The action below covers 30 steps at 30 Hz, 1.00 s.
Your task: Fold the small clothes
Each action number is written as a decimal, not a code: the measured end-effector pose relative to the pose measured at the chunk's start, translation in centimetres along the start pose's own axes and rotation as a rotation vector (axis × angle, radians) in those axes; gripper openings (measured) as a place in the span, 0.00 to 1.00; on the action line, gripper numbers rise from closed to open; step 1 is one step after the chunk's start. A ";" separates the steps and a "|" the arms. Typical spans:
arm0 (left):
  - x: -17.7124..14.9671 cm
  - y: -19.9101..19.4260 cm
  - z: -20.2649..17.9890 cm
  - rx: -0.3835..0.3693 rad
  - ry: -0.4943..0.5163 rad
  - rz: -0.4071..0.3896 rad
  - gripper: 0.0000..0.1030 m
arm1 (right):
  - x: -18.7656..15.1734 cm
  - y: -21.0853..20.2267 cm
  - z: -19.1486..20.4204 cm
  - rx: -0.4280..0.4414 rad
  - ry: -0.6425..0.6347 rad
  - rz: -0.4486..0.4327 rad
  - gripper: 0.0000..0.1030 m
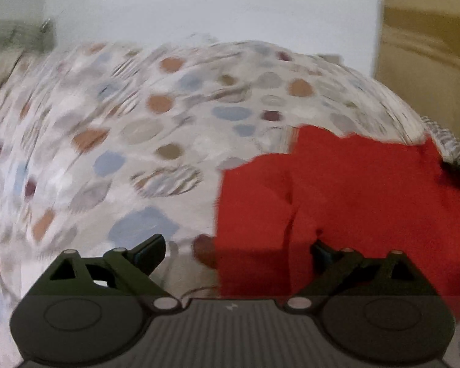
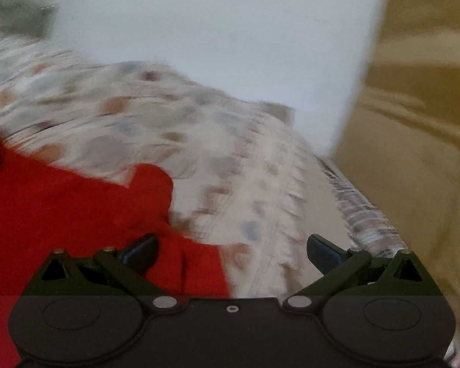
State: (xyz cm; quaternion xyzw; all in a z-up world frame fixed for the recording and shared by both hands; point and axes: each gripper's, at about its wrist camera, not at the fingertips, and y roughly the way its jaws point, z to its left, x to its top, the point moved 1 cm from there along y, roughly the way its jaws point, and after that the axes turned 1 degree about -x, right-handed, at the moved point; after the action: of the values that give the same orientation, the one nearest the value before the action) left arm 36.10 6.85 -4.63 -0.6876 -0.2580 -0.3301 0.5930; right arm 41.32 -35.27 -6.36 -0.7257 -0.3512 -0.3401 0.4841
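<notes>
A small red garment (image 1: 337,202) lies flat on a bed with a spotted cover (image 1: 156,128). In the left wrist view it fills the lower right. My left gripper (image 1: 237,250) hangs over its left edge with jaws wide open and nothing pressed between them; the right finger is over the red cloth, the left finger over the cover. In the right wrist view the red garment (image 2: 61,208) fills the lower left. My right gripper (image 2: 231,248) stands wide open over the garment's right edge, holding nothing. Both views are blurred.
The spotted bed cover (image 2: 230,159) stretches away to a pale wall (image 2: 214,30). A yellowish wooden surface (image 2: 420,122) stands at the right beyond the bed's fringed edge (image 2: 362,217). A dark object (image 1: 458,171) shows past the garment's far right corner.
</notes>
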 end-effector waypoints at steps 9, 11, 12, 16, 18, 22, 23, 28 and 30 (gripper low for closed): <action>-0.6 2.4 6.3 -0.185 -0.420 0.143 0.97 | -3.0 1.2 -7.2 0.096 0.406 0.191 1.00; -0.7 2.5 6.4 -0.187 -0.422 0.138 0.97 | -2.9 -0.2 -7.2 0.092 0.375 0.148 1.00; -0.7 2.3 6.1 -0.183 -0.406 0.129 0.97 | -2.5 -1.1 -6.7 0.100 0.357 0.111 0.99; -0.1 1.4 4.0 -0.179 -0.284 0.042 0.97 | -1.2 -3.9 -5.9 0.257 0.280 -0.032 0.99; 0.5 1.4 3.0 -0.176 -0.228 0.001 0.99 | -0.6 -4.1 -4.4 0.292 0.204 -0.019 0.99; 1.7 2.5 2.1 -0.136 -0.196 -0.025 0.99 | 0.0 -2.8 -1.1 0.295 0.092 0.018 0.83; 1.6 2.6 2.2 -0.124 -0.196 -0.023 0.99 | 0.1 -2.2 -0.6 0.300 0.081 0.030 0.76; 1.5 2.9 3.8 -0.074 -0.274 -0.037 0.99 | -0.5 -1.0 1.3 0.282 0.044 0.049 0.35; 1.5 2.8 4.8 -0.077 -0.330 -0.048 0.99 | -0.7 -1.2 1.5 0.288 0.036 0.038 0.27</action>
State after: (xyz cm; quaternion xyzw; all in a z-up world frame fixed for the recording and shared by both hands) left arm 39.88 11.06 -5.66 -0.7482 -0.3554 -0.2365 0.5079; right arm 40.22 -33.63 -6.82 -0.6489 -0.3740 -0.2899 0.5958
